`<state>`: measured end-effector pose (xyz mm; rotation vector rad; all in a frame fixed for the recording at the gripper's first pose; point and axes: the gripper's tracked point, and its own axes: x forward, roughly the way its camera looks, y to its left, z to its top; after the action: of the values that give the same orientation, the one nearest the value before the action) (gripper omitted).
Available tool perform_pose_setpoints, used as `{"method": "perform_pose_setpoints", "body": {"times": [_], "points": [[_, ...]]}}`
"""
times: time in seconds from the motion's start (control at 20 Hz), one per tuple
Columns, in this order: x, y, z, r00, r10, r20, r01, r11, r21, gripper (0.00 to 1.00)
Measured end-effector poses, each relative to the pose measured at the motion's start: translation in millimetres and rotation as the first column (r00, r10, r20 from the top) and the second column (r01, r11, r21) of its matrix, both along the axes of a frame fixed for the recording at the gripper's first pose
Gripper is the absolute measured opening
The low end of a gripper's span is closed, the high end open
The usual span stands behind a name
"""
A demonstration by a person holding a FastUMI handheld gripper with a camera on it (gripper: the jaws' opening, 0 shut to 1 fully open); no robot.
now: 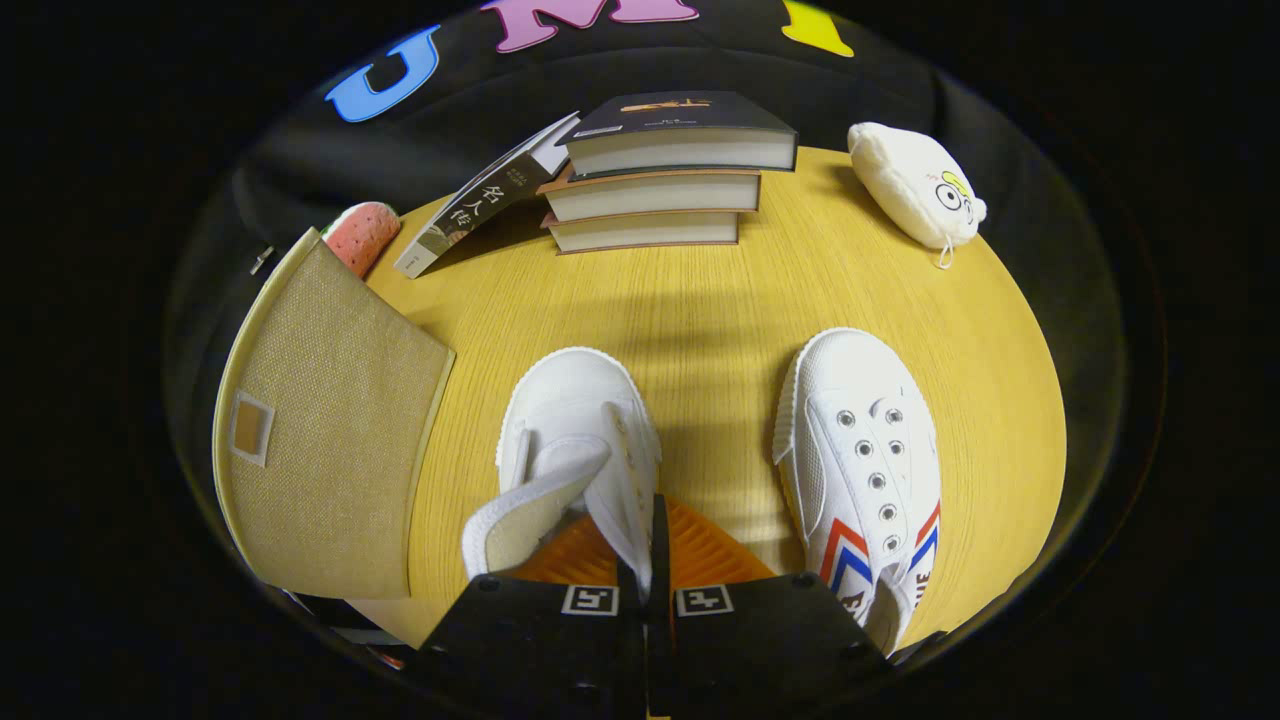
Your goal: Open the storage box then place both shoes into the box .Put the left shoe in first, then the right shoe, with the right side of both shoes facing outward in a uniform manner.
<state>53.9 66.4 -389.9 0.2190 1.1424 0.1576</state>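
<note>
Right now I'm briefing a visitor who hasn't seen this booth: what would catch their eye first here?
First, the gripper, its fingers shut on the side wall of a white shoe on the wooden table. A second white shoe with red and blue stripes lies to the right of the fingers. Beyond them is a stack of books, and the tan storage box stands to the left.

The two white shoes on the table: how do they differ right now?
The shoe between the fingers is clamped by the gripper at its upper, tongue folded out; the other shoe lies free to the right on the wooden table, untouched. The free shoe shows its eyelet rows and red and blue side stripes; the gripped one shows neither. Both are white, unlaced, toes pointing toward the stacked books.
</note>
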Motion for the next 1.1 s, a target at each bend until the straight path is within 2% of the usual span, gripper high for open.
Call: {"method": "perform_pose_setpoints", "body": {"times": [0.1,0.4,0.7,0.9,1.1], "points": [[-9,4,12,0.998,-0.057,-0.030,0.059,0.996,0.061,0.07],[-27,0,93,0.981,-0.190,0.025,0.185,0.975,0.126,0.06],[-28,12,193,0.953,-0.269,0.139,0.248,0.957,0.153,0.06],[-17,42,247,0.935,-0.288,0.206,0.238,0.942,0.236,0.06],[-8,96,276,0.945,-0.271,0.182,0.201,0.923,0.328,0.06]]}}
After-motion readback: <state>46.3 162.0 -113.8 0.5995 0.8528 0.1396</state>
